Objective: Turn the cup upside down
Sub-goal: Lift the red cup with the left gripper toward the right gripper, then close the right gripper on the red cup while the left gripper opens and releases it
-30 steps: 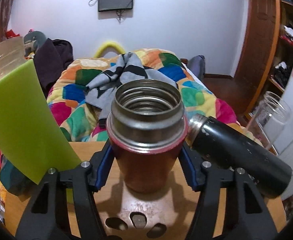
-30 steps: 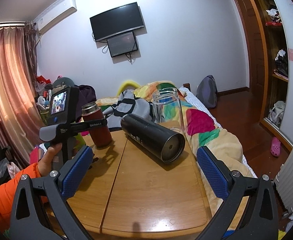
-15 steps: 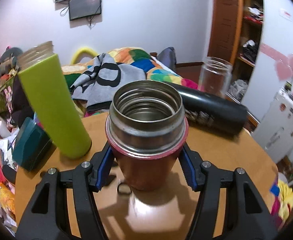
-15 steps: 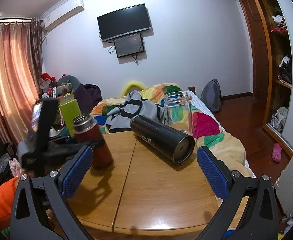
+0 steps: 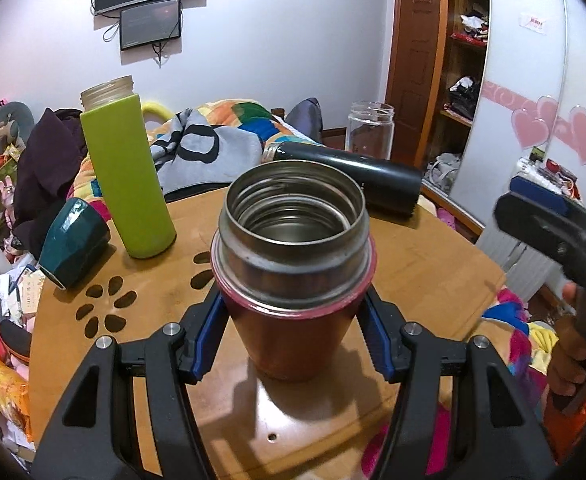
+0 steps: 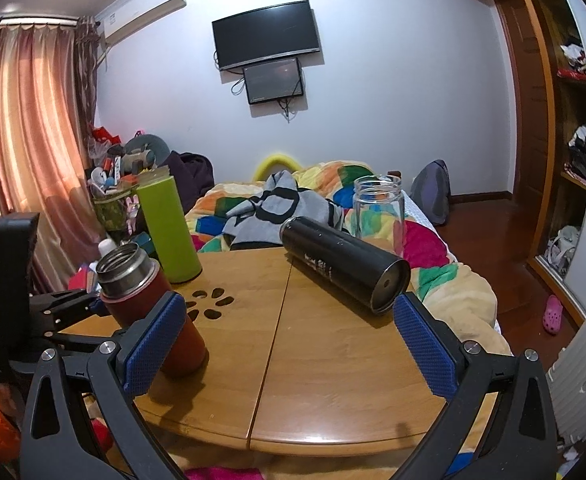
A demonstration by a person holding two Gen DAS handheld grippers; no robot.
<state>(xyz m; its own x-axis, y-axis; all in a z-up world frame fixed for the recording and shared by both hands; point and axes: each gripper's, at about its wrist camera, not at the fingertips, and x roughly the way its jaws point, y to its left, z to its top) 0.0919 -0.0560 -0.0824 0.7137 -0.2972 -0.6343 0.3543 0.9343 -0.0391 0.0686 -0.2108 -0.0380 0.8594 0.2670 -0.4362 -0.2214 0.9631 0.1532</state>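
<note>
A red cup with a steel rim point(image 5: 293, 280) stands upright, mouth up, on the round wooden table point(image 5: 433, 280). My left gripper point(image 5: 293, 336) is shut on its body, blue pads on both sides. The right wrist view shows the same cup point(image 6: 141, 292) at the table's left edge, held by the left gripper point(image 6: 93, 308). My right gripper point(image 6: 289, 348) is open and empty over the table's front part. It also shows at the right edge of the left wrist view point(image 5: 553, 232).
A green bottle point(image 6: 169, 228) stands behind the cup. A black flask point(image 6: 345, 264) lies on its side at the table's back right. A clear glass jar point(image 6: 379, 208) stands behind it. A teal cup point(image 5: 73, 240) lies tipped at the table's left edge. A bed point(image 6: 293, 200) lies beyond.
My left gripper has carried the red cup toward the table's front left, turning so the green bottle and teal cup now sit behind and left of it. The right gripper stayed open.
</note>
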